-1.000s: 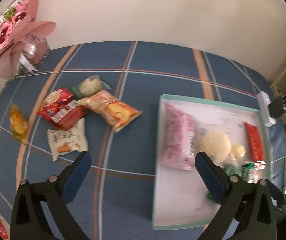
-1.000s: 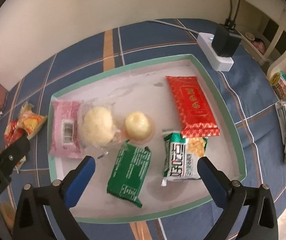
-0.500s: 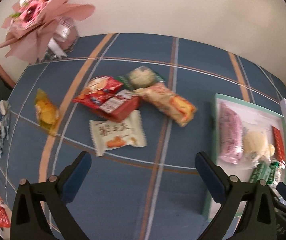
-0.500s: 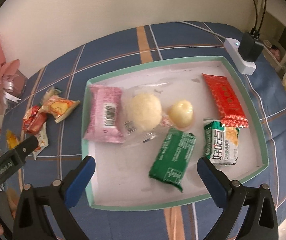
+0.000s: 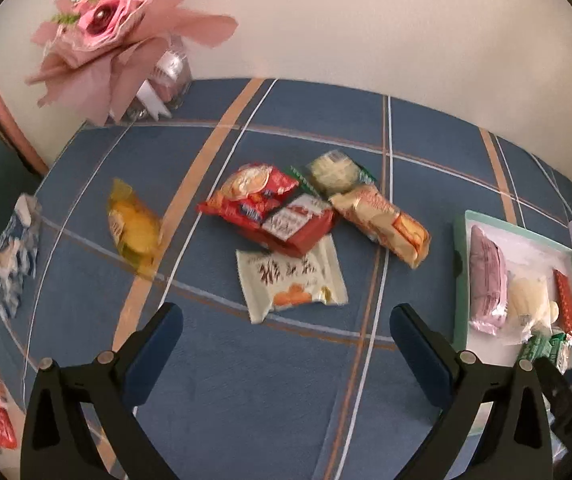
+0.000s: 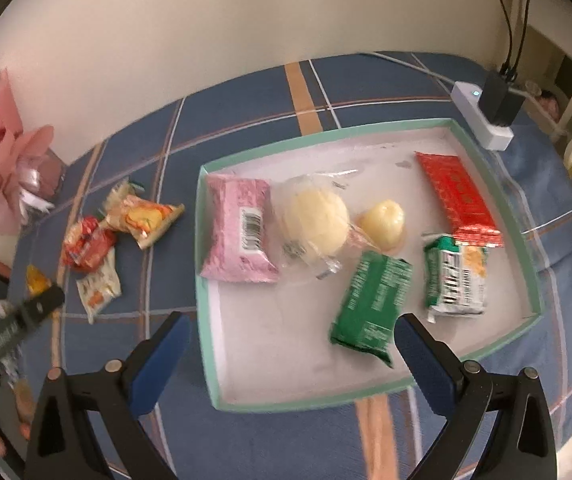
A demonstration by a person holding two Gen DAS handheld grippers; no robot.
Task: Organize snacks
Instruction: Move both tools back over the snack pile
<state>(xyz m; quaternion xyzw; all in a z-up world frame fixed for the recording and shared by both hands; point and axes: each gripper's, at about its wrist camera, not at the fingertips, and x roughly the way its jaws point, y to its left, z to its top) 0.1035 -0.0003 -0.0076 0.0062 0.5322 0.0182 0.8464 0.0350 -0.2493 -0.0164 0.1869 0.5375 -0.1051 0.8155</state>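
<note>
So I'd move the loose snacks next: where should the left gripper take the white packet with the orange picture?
Probably from above on the white packet's near bottom edge: it lies flat on the cloth and faces the open left gripper, while its far edge is tucked under the red packet.

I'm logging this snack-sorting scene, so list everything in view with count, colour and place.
tray: 1, mint rim and white floor, on the blue plaid cloth.
packets in tray: 6; pink, two pale buns in clear wrap, red, dark green, green-and-white.
loose packets on cloth: 6, left of the tray; yellow, two red, green with white, orange-cream, white.
bouquet: 1, pink, far left corner by the wall.
power strip: 1, white with black plugs, beyond the tray.
left gripper: black with blue pads, open, above the loose packets.
right gripper: same, open, above the tray.
</note>
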